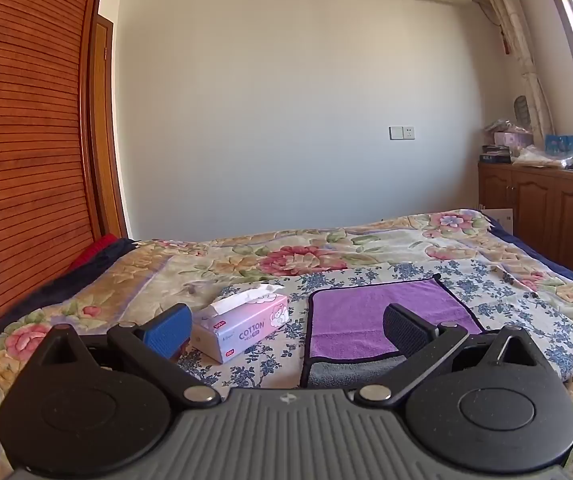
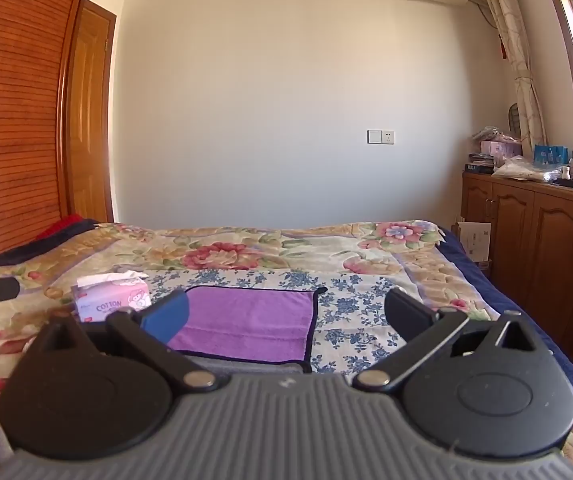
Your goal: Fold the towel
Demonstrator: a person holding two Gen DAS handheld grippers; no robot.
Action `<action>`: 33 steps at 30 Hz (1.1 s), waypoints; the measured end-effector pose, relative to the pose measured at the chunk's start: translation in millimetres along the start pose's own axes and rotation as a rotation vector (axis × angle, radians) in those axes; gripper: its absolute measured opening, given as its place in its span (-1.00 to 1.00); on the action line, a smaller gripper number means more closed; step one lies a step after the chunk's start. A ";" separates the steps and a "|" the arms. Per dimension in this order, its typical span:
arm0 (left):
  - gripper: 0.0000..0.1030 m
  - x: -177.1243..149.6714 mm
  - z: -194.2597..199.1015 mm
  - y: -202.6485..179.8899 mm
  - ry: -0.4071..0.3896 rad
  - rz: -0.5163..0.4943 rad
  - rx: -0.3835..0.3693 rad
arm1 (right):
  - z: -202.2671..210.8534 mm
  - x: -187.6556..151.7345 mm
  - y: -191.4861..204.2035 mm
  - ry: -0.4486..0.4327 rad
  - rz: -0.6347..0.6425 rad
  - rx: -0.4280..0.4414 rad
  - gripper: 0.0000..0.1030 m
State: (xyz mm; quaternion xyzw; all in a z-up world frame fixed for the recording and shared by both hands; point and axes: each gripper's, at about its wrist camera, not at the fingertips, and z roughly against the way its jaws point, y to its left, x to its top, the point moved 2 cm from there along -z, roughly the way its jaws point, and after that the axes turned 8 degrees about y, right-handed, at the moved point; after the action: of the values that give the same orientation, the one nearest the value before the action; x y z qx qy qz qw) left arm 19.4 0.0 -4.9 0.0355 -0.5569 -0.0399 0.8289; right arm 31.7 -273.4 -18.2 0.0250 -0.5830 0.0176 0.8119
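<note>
Your left gripper [image 1: 286, 326] and right gripper [image 2: 286, 318] both hang spread wide, holding nothing. The purple towel [image 1: 386, 320] lies flat on the blue-flowered cloth [image 2: 350, 280] atop the bed, ahead of both claws, beside the tissue box [image 1: 242, 326].

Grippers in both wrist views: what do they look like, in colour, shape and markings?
The left gripper and right gripper look identical: a grey ribbed body with a small pale logo, two round black discs at the sides, and black linkage arms with silver pivot pins. Each has one blue textured finger pad and one black one. No cables or sleeves show.
</note>
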 end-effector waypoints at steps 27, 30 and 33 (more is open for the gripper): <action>1.00 0.0 0.0 -0.1 -0.002 -0.002 0.002 | 0.9 -0.5 -2.7 0.003 0.006 -0.008 1.00; 1.00 0.0 -0.1 0.0 -0.002 -0.002 0.002 | -0.7 -3.1 -5.5 0.003 0.008 -0.010 1.00; 1.00 -0.1 0.0 -0.1 -0.002 -0.003 0.002 | -0.7 -3.1 -5.3 0.004 0.009 -0.011 1.00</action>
State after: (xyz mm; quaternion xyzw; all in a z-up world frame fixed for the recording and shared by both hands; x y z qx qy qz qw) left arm 19.3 -0.1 -4.9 0.0372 -0.5578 -0.0406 0.8281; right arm 31.7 -278.7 -21.4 0.0180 -0.5816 0.0180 0.8131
